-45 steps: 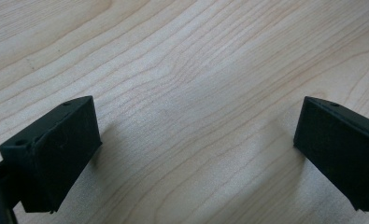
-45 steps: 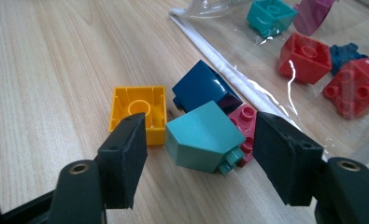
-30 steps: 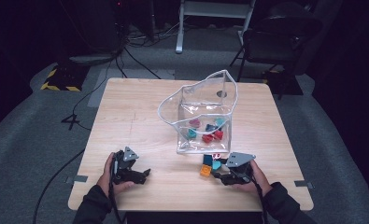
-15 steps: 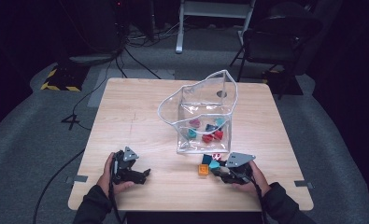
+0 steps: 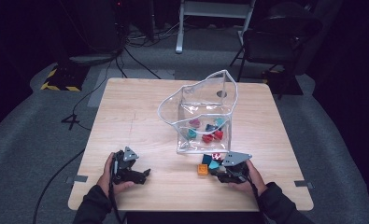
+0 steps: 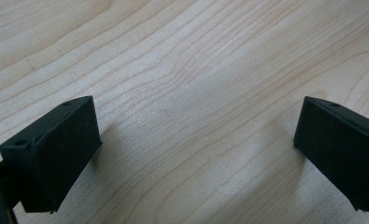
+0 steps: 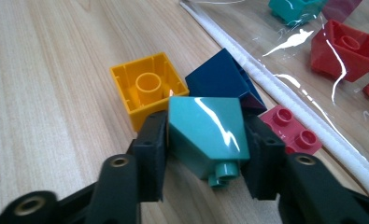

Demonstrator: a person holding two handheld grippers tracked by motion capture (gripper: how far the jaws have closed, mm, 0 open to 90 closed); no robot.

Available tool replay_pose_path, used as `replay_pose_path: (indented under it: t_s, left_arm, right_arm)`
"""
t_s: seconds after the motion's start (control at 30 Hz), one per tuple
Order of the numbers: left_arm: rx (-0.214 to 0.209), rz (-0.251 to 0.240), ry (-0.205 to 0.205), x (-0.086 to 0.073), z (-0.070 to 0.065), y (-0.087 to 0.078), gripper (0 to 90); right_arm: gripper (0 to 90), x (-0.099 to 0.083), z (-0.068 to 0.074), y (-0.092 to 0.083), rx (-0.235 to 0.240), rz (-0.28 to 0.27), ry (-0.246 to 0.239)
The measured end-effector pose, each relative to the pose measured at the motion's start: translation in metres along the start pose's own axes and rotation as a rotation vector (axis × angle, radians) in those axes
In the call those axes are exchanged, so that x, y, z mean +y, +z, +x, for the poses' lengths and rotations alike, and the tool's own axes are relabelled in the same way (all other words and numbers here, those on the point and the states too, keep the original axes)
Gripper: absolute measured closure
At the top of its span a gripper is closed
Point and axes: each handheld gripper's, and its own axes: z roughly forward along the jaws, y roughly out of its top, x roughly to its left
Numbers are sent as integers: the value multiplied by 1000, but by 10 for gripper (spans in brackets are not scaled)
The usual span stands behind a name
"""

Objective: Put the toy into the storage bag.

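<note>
In the right gripper view a teal brick (image 7: pixel 205 135) lies on its side between my right gripper's (image 7: pixel 205 156) black pads, which have just been closing and now press on both its sides. The same teal brick (image 5: pixel 214 164) and right gripper (image 5: pixel 218 169) sit just in front of the clear bag (image 5: pixel 198 100). Behind it lie an upside-down orange brick (image 7: pixel 147 88), a dark blue brick (image 7: pixel 222 79) and a red brick (image 7: pixel 292 133). My left gripper (image 5: pixel 142 172) rests on the table at the front left, jaws wide apart over bare wood (image 6: pixel 196 93).
The clear plastic bag stands open at mid-table with several red, teal and blue bricks (image 5: pixel 208 133) inside; its white rim (image 7: pixel 285 88) runs right beside the loose bricks. The wooden table's (image 5: pixel 126 116) front edge is close under both hands. A dark chair (image 5: pixel 278 35) stands beyond the table.
The right gripper's jaws have drawn in around the teal brick. Both hands have kept their places.
</note>
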Motion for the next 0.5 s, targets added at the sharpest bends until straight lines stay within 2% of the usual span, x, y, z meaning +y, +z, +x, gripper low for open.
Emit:
replay_pose_path:
  t_s: [0.23, 0.5]
  left_arm:
    - [0, 2, 0, 0, 0, 0, 6]
    - [0, -1, 0, 0, 0, 0, 6]
  right_arm:
    - [593, -2, -3, -3, -6, -2, 10]
    - [592, -5, -8, -17, -16, -28, 22]
